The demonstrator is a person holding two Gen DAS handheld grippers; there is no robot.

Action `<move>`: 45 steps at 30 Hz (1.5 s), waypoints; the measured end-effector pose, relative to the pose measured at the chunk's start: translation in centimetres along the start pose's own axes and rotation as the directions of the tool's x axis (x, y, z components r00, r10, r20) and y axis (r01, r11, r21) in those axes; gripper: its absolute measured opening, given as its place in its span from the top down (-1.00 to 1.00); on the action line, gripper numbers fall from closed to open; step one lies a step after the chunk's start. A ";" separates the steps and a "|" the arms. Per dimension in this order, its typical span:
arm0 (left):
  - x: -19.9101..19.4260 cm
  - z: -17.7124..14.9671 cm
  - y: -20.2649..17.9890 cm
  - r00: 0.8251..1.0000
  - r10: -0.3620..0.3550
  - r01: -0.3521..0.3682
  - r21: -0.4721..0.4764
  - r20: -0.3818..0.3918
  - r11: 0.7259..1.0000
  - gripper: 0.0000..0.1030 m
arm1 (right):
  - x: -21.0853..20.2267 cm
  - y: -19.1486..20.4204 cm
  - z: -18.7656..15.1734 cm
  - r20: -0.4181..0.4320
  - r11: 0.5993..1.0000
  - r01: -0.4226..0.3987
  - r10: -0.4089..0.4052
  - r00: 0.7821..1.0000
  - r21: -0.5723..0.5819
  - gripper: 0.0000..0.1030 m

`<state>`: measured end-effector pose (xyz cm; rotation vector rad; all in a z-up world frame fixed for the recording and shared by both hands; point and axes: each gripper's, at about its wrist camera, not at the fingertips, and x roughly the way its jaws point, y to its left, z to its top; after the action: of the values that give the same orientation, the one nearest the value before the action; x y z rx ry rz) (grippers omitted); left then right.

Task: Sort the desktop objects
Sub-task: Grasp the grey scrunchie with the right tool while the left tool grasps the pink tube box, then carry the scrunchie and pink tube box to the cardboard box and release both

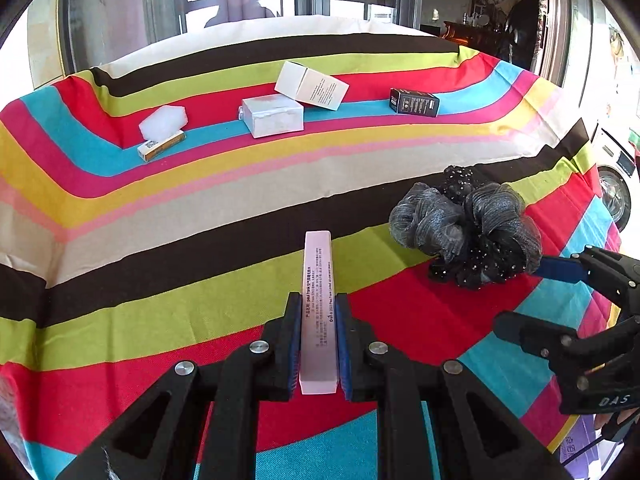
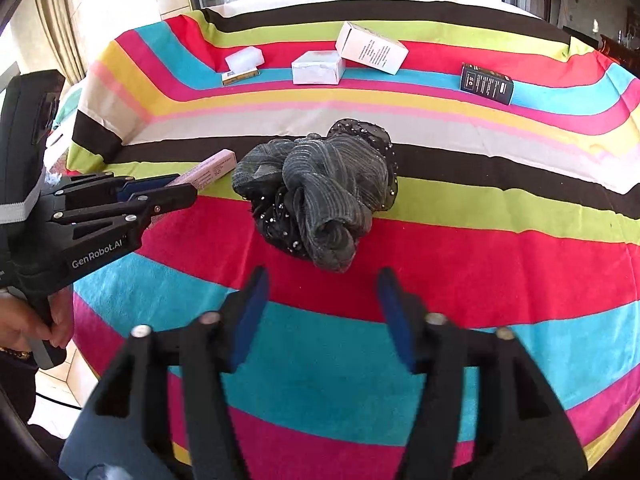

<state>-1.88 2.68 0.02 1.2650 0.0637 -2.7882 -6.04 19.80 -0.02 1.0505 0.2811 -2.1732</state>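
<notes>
Table draped in a striped cloth [image 2: 500,264], bands of red, lime, cyan, black, cream, yellow and pink curving across it. Dark grey scrunchies [image 2: 320,196] lie bunched near centre on the black, lime and red bands. Row along the far side, 10 to 2 o'clock from the scrunchies: small yellow-edged box [image 2: 240,75] with a clear white packet [image 2: 245,58] on it, then a white box [image 2: 318,67], then a larger white box [image 2: 372,50] tilted against its rear edge, and a black box [image 2: 486,83] well apart at 2 o'clock.
</notes>
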 end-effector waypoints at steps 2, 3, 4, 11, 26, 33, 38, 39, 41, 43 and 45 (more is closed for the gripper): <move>0.1 0.1 -0.1 1.000 0.004 -0.004 0.003 -0.001 1.000 0.69 | -0.4 -0.4 0.5 0.038 1.000 -0.009 0.008 0.999 0.028 -0.79; 0.2 0.2 -0.1 1.000 0.010 -0.010 0.005 -0.002 1.000 0.69 | -0.4 -0.7 1.0 0.045 0.999 -0.018 0.016 0.999 0.044 -0.79; 0.4 0.3 -0.1 1.000 0.013 -0.013 0.004 -0.006 1.000 0.69 | -0.1 -1.1 1.5 0.054 0.997 -0.022 0.019 0.998 0.069 -0.79; 0.7 0.7 -0.5 0.998 0.056 -0.055 0.038 -0.026 0.998 0.69 | 4.3 -0.8 3.8 -0.013 0.996 0.020 -0.019 1.000 0.083 -0.54; -1.4 0.4 -5.8 0.999 0.034 -0.035 0.164 0.004 0.986 0.69 | -3.4 -1.5 -0.5 0.117 0.992 0.089 -0.099 0.988 0.085 0.49; -2.1 0.6 -9.9 1.000 -0.007 0.003 0.232 0.019 0.973 0.69 | -7.2 -4.4 -3.3 0.148 0.981 0.114 -0.137 0.979 0.155 0.49; -2.6 0.7 -12.8 0.999 -0.032 0.025 0.280 0.021 0.960 0.69 | -9.6 -6.4 -5.7 0.165 0.970 0.140 -0.174 0.971 0.198 0.49; -2.7 0.6 -13.4 0.999 -0.035 0.027 0.291 0.022 0.956 0.69 | -10.1 -6.7 -6.1 0.167 0.968 0.145 -0.180 0.969 0.205 0.49; -2.9 0.6 -14.7 0.999 -0.046 0.036 0.310 0.023 0.950 0.69 | -11.1 -7.2 -7.1 0.177 0.965 0.151 -0.191 0.966 0.216 0.49; -3.2 0.5 -16.1 0.998 -0.056 0.045 0.334 0.025 0.942 0.69 | -12.2 -7.6 -8.2 0.185 0.961 0.168 -0.211 0.960 0.221 0.49; -3.6 0.3 -17.5 0.997 -0.071 0.057 0.360 0.026 0.931 0.69 | -13.3 -8.1 -9.5 0.183 0.954 0.192 -0.236 0.954 0.230 0.49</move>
<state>-1.33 20.32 3.00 1.2947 -0.4365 -2.9742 -0.04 36.77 3.03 0.9279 0.0714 -2.5334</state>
